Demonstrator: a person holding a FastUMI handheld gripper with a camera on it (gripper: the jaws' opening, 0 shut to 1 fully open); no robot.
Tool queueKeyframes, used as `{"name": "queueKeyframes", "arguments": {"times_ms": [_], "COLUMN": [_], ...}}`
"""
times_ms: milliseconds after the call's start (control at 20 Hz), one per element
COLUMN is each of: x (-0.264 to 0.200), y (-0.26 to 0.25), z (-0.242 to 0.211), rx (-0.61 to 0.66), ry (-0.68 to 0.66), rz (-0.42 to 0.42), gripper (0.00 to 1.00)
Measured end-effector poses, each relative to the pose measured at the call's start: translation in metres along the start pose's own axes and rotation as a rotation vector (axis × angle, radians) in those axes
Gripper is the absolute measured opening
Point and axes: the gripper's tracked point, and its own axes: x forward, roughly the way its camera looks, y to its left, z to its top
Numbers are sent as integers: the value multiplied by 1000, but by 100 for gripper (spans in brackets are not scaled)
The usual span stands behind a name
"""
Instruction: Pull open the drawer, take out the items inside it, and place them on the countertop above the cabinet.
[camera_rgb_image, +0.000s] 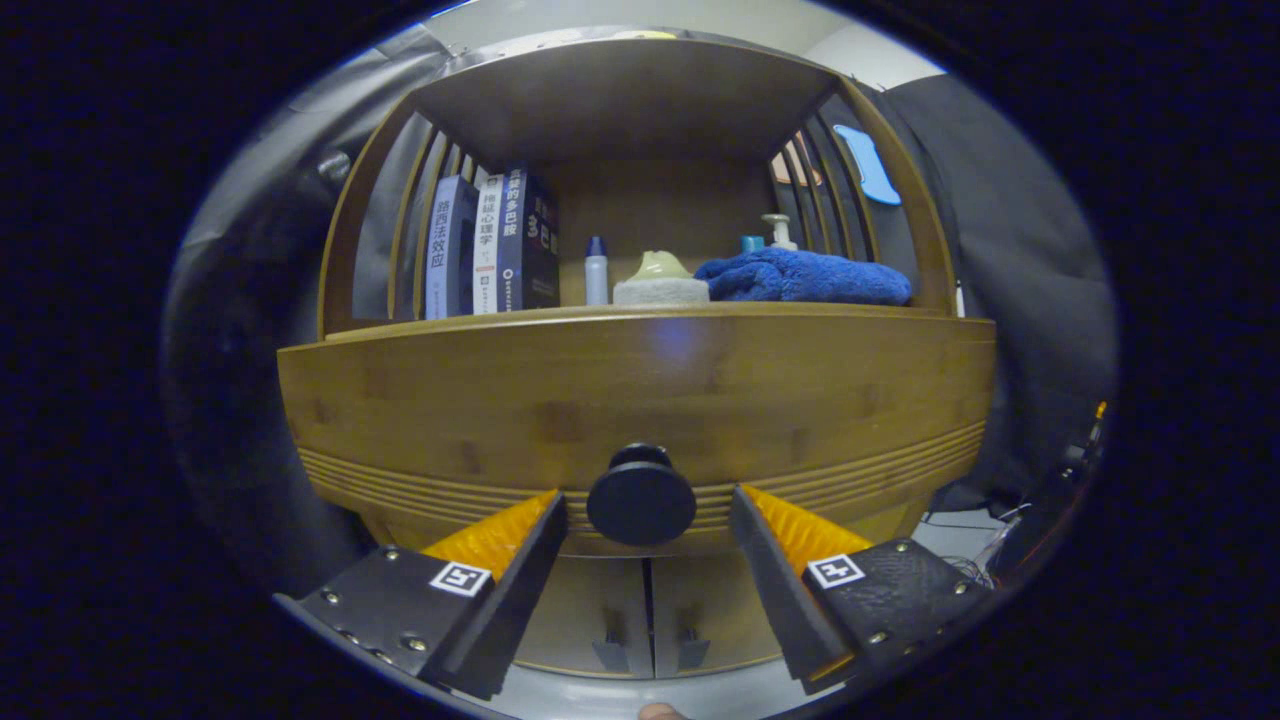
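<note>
We see a wooden cabinet (640, 390) whose countertop (640, 312) carries a row of things under an upper shelf board (625, 95). Upright books (492, 245) stand at one end, then a small bottle (596, 270), a pale rounded object on a grey pad (660, 280), and a folded blue towel (805, 277). Behind the towel stands a pump bottle (778, 231).

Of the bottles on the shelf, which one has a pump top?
The pale bottle behind the blue towel; the white bottle beside the books has a plain blue cap. Gripper fingers open.
</note>
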Motion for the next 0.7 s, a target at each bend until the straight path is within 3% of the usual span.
{"name": "queueKeyframes", "arguments": {"times_ms": [700], "x": [26], "y": [2], "z": [0], "rx": [21], "ry": [-9], "rz": [1], "gripper": [99]}}
